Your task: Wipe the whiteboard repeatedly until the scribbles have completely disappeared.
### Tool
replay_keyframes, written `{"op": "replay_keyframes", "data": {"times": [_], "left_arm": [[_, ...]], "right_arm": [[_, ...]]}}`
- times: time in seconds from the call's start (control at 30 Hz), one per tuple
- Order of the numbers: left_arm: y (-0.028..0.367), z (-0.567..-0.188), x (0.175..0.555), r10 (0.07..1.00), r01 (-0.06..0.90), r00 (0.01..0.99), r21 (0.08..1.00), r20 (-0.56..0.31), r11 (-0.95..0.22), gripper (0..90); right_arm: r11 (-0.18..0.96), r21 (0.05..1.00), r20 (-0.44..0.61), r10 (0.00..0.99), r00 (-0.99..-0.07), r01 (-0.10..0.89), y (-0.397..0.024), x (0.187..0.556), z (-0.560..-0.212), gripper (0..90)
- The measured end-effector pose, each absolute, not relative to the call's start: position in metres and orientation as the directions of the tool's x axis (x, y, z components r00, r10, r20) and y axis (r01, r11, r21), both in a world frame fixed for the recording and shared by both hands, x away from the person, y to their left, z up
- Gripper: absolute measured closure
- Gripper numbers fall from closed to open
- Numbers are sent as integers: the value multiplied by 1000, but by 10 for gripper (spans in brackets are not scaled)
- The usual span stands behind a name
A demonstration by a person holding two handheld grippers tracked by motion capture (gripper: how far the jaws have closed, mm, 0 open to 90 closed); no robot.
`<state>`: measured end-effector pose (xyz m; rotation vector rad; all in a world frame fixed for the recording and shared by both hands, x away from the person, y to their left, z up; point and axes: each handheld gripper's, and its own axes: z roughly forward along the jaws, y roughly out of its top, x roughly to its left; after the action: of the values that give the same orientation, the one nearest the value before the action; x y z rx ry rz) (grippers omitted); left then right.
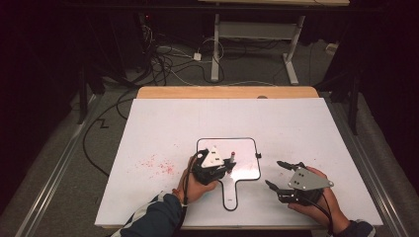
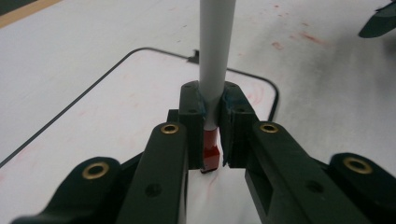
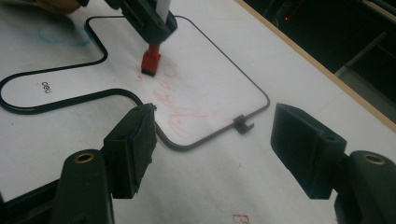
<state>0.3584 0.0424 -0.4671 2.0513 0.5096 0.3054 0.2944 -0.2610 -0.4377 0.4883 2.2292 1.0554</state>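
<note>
A small white board [image 1: 247, 148] with a black rim and a handle lies on the white table. My left gripper [image 1: 228, 165] is shut on a grey marker [image 1: 232, 157] held upright over it. In the left gripper view the pads [image 2: 232, 112] clamp the marker [image 2: 214, 56] just above its red end [image 2: 211, 147], which rests on the board [image 2: 116, 102]. The right gripper view shows that red end [image 3: 150, 61] beside faint red scribbles [image 3: 182, 112]. My right gripper [image 1: 273, 173] stands open to the right of the board, its jaws [image 3: 215, 126] holding nothing.
Red specks [image 1: 158, 165] stain the table left of the board. A small black clip [image 1: 258, 156] sticks out from the board's right rim. The table's wooden far edge [image 1: 227, 92] gives way to floor cables [image 1: 163, 64] and a desk frame [image 1: 257, 34].
</note>
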Motion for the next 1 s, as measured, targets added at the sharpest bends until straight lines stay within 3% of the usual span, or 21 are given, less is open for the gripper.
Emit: {"op": "replay_keyframes", "data": {"times": [0.1,0.4,0.67,0.8,1.0], "left_arm": [[47,-469,354,471,266,881,870,-44,-415,791],[18,-469,346,410,196,912,873,5,-447,791],[61,-468,364,517,241,856,863,27,-444,791],[73,-471,365,546,272,838,871,-5,-409,791],[45,-472,348,444,230,896,881,-25,-414,791]], "right_arm": [[613,788,-372,555,-744,64,-260,294,-438,315],[613,788,-377,553,-743,57,-258,295,-437,311],[613,788,-382,561,-734,59,-263,295,-436,312],[617,785,-384,560,-734,60,-262,295,-436,312],[619,782,-379,557,-739,65,-259,295,-438,311]]}}
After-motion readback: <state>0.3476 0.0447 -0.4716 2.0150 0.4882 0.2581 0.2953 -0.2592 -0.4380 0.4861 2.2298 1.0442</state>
